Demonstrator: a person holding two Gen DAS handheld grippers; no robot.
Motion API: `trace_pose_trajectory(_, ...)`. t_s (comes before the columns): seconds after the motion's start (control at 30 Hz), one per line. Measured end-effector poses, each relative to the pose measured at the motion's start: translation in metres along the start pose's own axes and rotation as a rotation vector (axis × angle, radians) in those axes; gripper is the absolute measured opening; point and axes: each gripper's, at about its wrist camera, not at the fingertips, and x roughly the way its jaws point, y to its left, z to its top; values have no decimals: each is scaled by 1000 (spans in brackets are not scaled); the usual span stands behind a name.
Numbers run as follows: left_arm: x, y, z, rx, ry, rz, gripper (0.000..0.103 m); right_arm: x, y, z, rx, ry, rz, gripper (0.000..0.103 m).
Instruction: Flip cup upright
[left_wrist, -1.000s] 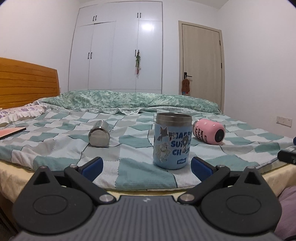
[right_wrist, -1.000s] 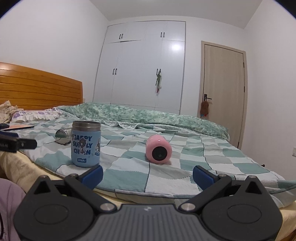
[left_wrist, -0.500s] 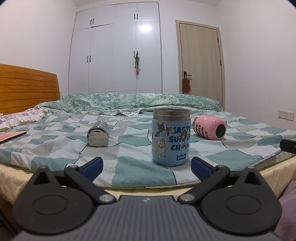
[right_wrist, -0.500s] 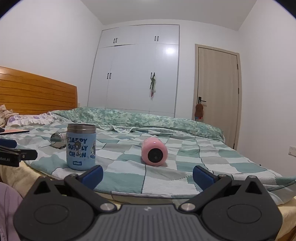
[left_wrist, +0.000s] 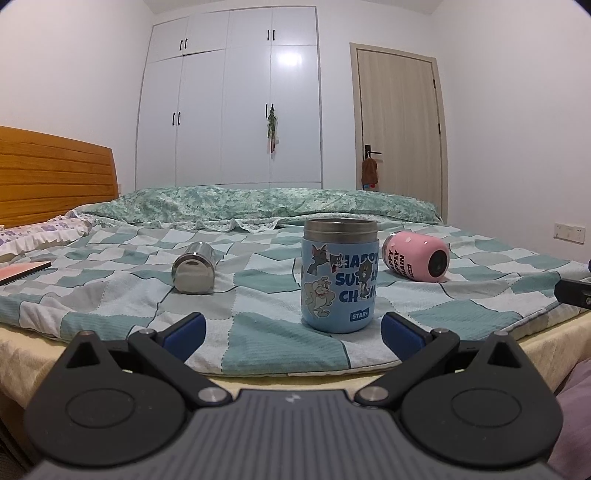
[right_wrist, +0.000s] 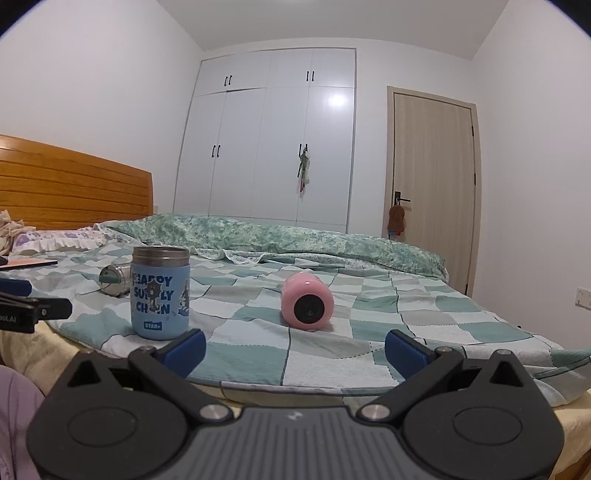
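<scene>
A blue cartoon-print cup (left_wrist: 339, 275) stands upright near the bed's front edge; it also shows in the right wrist view (right_wrist: 161, 293). A pink cup (left_wrist: 416, 256) lies on its side to its right, its end facing the right wrist view (right_wrist: 307, 306). A steel cup (left_wrist: 194, 267) lies on its side to the left, also seen in the right wrist view (right_wrist: 115, 280). My left gripper (left_wrist: 293, 330) is open and empty, short of the blue cup. My right gripper (right_wrist: 295, 349) is open and empty, short of the pink cup.
The cups rest on a teal checkered quilt (left_wrist: 258, 343) over the bed. A wooden headboard (left_wrist: 55, 177) stands at left, with a pink book (left_wrist: 22, 271) by the pillow. A rolled green duvet (left_wrist: 258, 203) lies at the far side. A wardrobe and door stand behind.
Both grippers have drawn back and lowered slightly, so the cups sit a little farther off. The cups have not moved. Both grippers stay open.
</scene>
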Motion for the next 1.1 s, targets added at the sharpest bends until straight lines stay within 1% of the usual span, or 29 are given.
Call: trace_pose_trajectory(1.1, 1, -2, 1, 2, -5, -7, 103, 0, 2, 0, -10, -1, -2, 103)
